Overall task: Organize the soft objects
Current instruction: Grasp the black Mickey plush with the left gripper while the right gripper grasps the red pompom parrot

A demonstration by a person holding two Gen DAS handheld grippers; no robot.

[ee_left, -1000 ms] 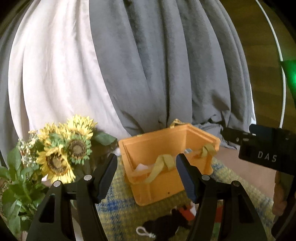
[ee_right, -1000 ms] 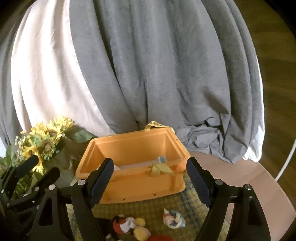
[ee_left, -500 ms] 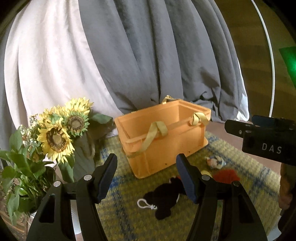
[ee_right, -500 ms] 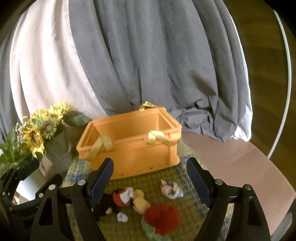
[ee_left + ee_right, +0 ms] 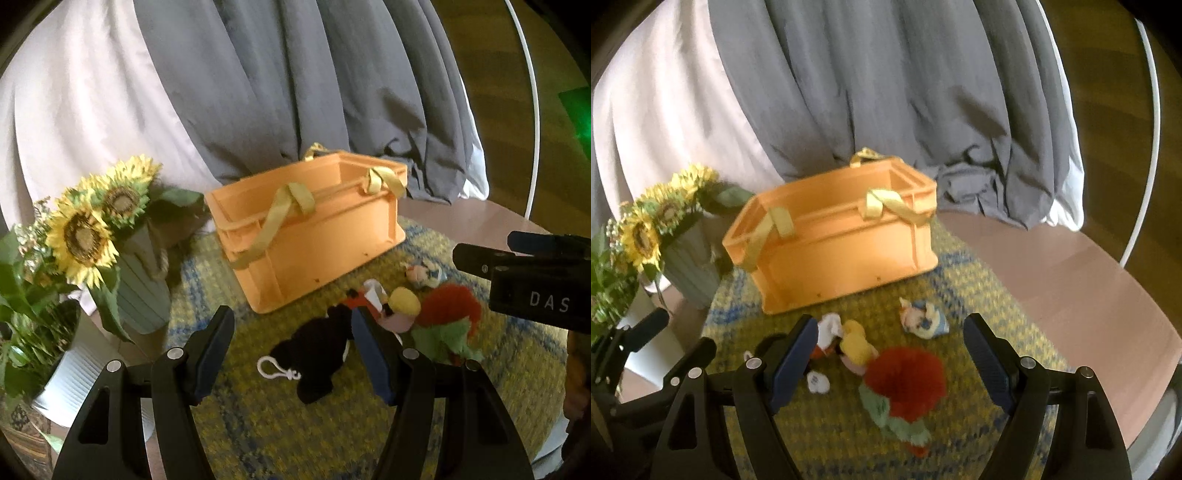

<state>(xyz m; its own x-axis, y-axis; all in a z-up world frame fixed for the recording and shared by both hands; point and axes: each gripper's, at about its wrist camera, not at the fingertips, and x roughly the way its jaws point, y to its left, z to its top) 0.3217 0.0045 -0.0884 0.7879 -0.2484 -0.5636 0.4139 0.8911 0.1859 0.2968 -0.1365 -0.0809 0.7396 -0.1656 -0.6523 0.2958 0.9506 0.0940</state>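
Observation:
An orange crate (image 5: 314, 229) (image 5: 842, 240) with yellow strap handles stands on a yellow-green woven mat (image 5: 258, 424) (image 5: 960, 424). In front of it lie soft toys: a black plush with a white clip (image 5: 317, 350), a mouse doll with yellow shoes (image 5: 846, 341) (image 5: 391, 302), a red-haired doll in green (image 5: 905, 384) (image 5: 447, 314) and a small blue-and-white doll (image 5: 923, 317) (image 5: 423, 275). My left gripper (image 5: 291, 354) is open above the black plush. My right gripper (image 5: 890, 362) is open above the red-haired doll. Both are empty.
Sunflowers in a grey-green ribbed vase (image 5: 140, 280) (image 5: 687, 266) and a white pot with greenery (image 5: 66, 376) stand left of the crate. Grey and white draped cloth (image 5: 295, 74) hangs behind. The pinkish table's edge (image 5: 1089, 295) curves at right.
Both grippers have pulled back and tilted down, away from the crate. The toys on the mat have come into full view. Both stay open.

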